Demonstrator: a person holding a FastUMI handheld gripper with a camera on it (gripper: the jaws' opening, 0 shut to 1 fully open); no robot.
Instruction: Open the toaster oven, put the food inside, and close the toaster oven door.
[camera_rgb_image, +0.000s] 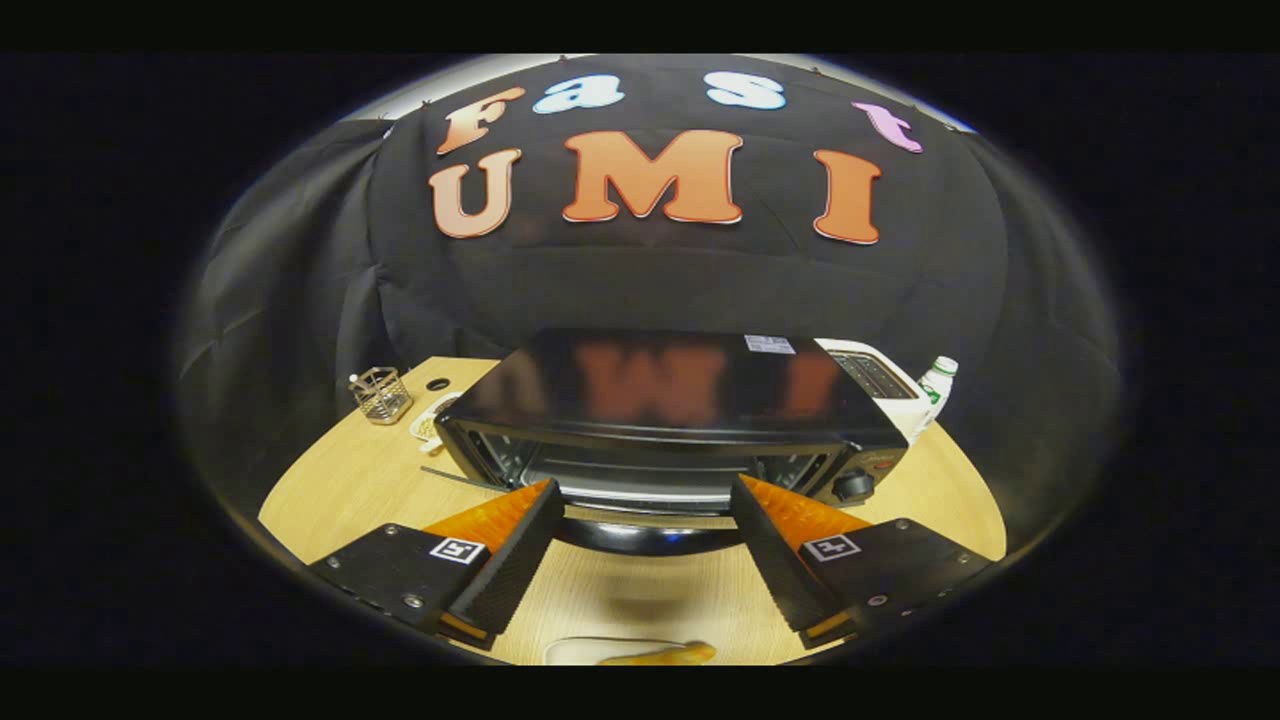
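Note:
A black toaster oven (660, 395) stands on the wooden table just ahead of my fingers. Its door (645, 537) is folded down toward me, and the wire rack (640, 480) inside shows. A control knob (853, 486) sits at its right front. My gripper (645, 483) is open, the fingers spread wide on either side of the lowered door with nothing between them. Below and behind the fingers, a piece of yellowish food (660, 655) lies on a white plate (575, 648) near the table's front edge.
A wire basket (380, 395) and a small white dish (430, 420) sit left of the oven. A white toaster (880, 375) and a plastic bottle (935, 385) stand at its right rear. The round wooden table (340, 480) has bare wood at front left.

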